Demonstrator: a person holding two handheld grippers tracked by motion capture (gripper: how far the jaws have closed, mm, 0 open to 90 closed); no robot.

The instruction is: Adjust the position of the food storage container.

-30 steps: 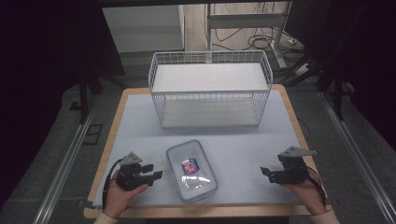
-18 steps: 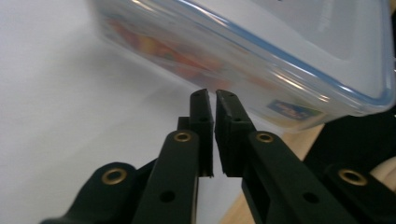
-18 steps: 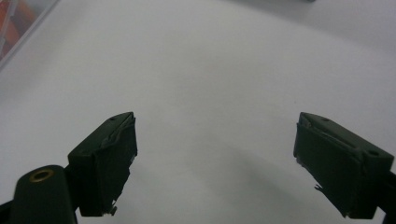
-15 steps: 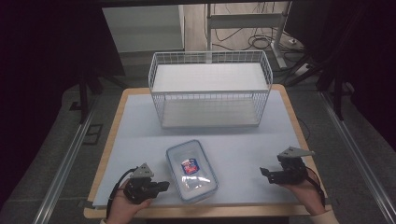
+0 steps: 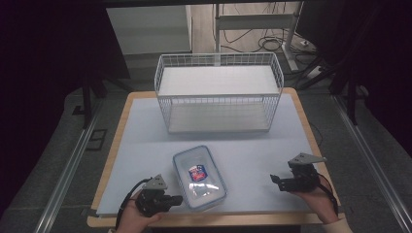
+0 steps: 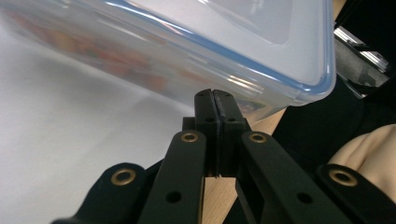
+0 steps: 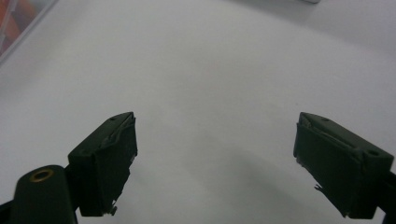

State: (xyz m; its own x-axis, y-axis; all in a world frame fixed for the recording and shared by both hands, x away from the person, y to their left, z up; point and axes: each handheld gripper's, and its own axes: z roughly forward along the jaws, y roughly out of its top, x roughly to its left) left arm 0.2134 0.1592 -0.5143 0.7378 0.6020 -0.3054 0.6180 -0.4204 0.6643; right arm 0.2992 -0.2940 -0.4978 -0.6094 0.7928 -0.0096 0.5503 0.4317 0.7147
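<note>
Centrally, clear rounded-rectangular plastic container (image 5: pixel 199 176)

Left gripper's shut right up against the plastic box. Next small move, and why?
Probably open the left gripper first. Its jaws are pressed together, empty, at the near corner of the lidded plastic box, so it cannot take the rim. The right gripper is already open but well clear of the box.

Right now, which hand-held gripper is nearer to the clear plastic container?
The left. The left hand-held gripper, jaws shut, has its tips right at the container near its lower corner. The right hand-held gripper, jaws open, sits apart over bare table.
</note>
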